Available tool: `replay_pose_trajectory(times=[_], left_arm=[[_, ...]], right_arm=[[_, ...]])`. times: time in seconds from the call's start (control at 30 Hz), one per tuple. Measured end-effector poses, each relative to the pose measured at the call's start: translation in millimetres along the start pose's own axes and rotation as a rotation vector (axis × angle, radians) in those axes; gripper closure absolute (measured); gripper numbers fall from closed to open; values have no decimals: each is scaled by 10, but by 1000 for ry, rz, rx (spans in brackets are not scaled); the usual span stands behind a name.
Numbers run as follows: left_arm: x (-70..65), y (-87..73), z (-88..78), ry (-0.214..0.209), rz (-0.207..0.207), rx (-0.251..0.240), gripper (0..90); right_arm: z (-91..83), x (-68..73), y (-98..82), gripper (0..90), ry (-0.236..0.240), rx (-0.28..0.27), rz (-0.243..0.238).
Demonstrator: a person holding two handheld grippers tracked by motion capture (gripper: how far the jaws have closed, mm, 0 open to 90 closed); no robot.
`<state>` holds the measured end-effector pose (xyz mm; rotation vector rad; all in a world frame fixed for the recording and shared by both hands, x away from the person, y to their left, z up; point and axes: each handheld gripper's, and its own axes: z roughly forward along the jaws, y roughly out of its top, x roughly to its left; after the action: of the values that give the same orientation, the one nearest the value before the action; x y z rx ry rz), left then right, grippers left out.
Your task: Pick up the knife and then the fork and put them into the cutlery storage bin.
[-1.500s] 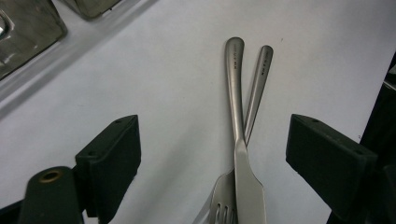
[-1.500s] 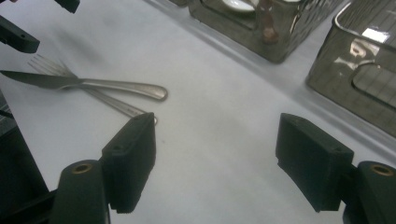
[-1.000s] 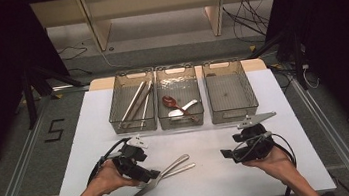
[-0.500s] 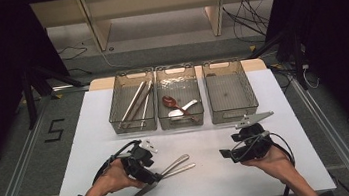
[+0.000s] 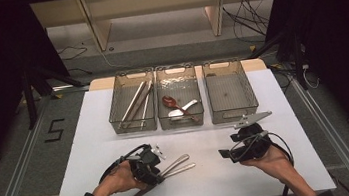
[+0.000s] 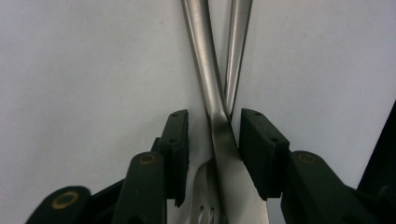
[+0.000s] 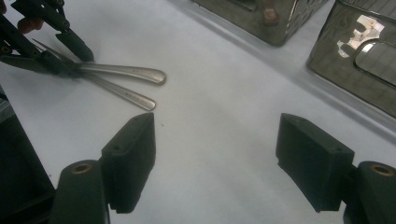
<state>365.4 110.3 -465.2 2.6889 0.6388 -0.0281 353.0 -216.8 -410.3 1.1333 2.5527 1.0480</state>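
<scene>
A steel knife (image 6: 233,177) and a steel fork (image 6: 237,51) lie crossed on the white table top, handles pointing right in the high view (image 5: 178,164). My left gripper (image 5: 156,177) reaches down over the crossing. Its jaws have just been closing and straddle both pieces (image 6: 212,140). The right pad sits against the knife, and a gap remains at the left pad. The knife blade (image 5: 139,194) sticks out toward the front edge. My right gripper (image 5: 224,155) hovers open over bare table (image 7: 217,154), nothing between its pads. The two handles (image 7: 126,74) lie farther off in its view.
Three clear bins stand in a row at the back. The left bin (image 5: 115,120) holds long metal utensils, the middle bin (image 5: 163,122) a red spoon and a white spoon, the right bin (image 5: 251,103) looks empty. White mat (image 5: 203,140) lies between bins and grippers.
My left gripper has slid a little to the right and down onto the crossed knife and fork, and its jaws have narrowed around them. The right gripper has stayed put.
</scene>
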Motion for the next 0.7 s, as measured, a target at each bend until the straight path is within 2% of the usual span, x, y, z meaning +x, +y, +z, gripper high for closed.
replay_pose_trajectory(times=[0.13, 0.27, 0.33, 0.43, 0.63, 0.7], left_arm=[[-39, 22, 8, 31, 16, 13, 690], [-24, 33, 6, 16, 12, 22, 727], [-19, 39, 4, 9, -11, 20, 742], [24, 32, -4, -39, -65, 13, 786], [-19, 41, -11, -7, -43, 18, 796], [-47, 43, -29, 13, -19, 19, 797]], right_arm=[[-2, 0, 0, 299, -2, 0, 0], [-9, -2, -1, 299, -2, 0, 6], [-8, -4, -1, 299, -3, -1, 3], [-10, 0, 1, 300, -3, -1, 3], [-20, -3, 1, 300, -4, -5, 0], [-23, -4, 1, 301, -4, -6, 0]])
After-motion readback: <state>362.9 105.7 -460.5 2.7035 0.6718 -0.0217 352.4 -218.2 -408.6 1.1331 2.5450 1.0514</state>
